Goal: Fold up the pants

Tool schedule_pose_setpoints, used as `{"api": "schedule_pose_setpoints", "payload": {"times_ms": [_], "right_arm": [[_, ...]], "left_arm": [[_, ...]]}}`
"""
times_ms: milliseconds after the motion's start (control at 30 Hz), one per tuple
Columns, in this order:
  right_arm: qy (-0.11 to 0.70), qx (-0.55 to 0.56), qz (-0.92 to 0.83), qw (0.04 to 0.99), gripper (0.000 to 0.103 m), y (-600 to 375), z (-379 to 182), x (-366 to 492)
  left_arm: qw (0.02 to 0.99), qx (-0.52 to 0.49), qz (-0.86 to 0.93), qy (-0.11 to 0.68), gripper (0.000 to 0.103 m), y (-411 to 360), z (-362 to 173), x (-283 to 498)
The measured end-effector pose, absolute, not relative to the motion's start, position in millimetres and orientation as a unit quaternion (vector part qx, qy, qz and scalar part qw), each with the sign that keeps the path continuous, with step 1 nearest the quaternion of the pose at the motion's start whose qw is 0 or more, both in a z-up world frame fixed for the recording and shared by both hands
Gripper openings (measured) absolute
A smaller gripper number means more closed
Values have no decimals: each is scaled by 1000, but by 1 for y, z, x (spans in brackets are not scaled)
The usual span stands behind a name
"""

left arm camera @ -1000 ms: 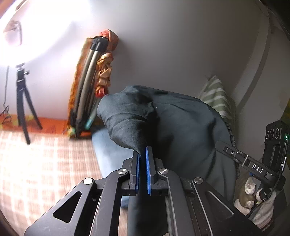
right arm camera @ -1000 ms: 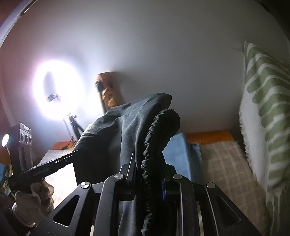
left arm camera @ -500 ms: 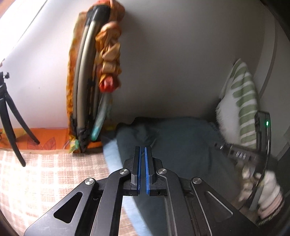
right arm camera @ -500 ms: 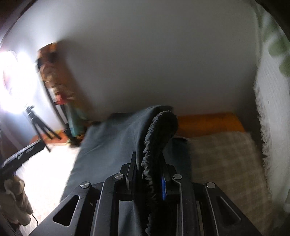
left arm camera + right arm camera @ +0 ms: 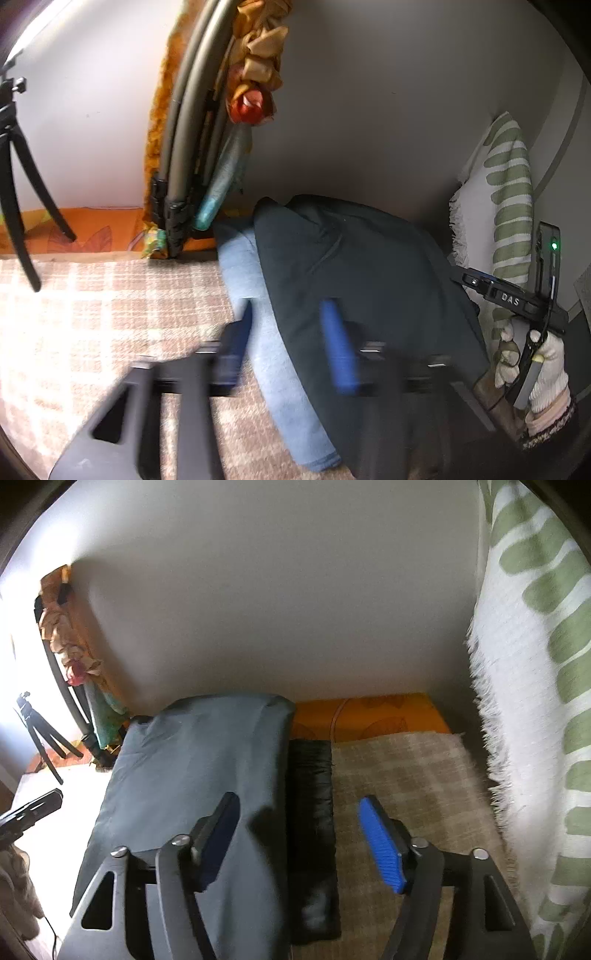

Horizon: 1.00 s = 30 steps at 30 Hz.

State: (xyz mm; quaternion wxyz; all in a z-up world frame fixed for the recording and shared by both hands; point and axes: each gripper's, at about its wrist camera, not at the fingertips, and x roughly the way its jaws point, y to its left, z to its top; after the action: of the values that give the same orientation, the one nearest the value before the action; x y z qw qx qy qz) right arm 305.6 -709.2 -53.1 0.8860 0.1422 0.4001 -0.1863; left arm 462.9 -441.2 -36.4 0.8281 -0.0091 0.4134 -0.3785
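The dark grey pants lie folded on the checked bed cover, on top of a light blue folded garment. In the right wrist view the pants lie flat, with their black elastic waistband along the right edge. My left gripper is open and blurred, its jaws standing over the left edge of the pants. My right gripper is open and empty, its jaws standing either side of the waistband. The right gripper also shows in the left wrist view, held in a gloved hand.
A green-and-white striped pillow stands at the right against the wall. A folded frame wrapped in orange cloth leans on the wall. A black tripod stands at the left. The checked cover spreads to the left.
Both grippers held the pants up, then lowered them onto the bed. Both have now opened and let go; the pants lie flat.
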Motion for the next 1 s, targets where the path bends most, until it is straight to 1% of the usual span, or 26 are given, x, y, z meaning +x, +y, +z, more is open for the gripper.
{"api": "schedule_pose_setpoints", "payload": {"times_ms": [133, 200, 233, 267, 400, 667, 700, 767, 1000], "right_arm": [[382, 150, -197, 890, 76, -697, -38, 294], [373, 159, -202, 892, 79, -691, -32, 285], [367, 162, -204, 893, 85, -686, -29, 280], [361, 165, -205, 895, 86, -680, -27, 277], [355, 177, -205, 895, 86, -663, -21, 258], [346, 153, -221, 899, 87, -617, 0, 218], [345, 153, -221, 899, 88, -613, 2, 215], [341, 160, -218, 900, 90, -603, 6, 205], [333, 171, -211, 903, 91, -568, 19, 175]], "left_arm": [[830, 0, -383, 405, 51, -433, -24, 450], [830, 4, -385, 404, 54, -432, -21, 444], [829, 5, -387, 403, 57, -429, -19, 438], [829, 5, -388, 403, 59, -427, -18, 436], [827, 13, -390, 404, 59, -418, -11, 421], [832, 25, -396, 388, 60, -391, 9, 383], [832, 26, -396, 387, 61, -389, 11, 379], [833, 29, -396, 385, 68, -384, 16, 371], [835, 38, -391, 385, 70, -368, 28, 344]]}}
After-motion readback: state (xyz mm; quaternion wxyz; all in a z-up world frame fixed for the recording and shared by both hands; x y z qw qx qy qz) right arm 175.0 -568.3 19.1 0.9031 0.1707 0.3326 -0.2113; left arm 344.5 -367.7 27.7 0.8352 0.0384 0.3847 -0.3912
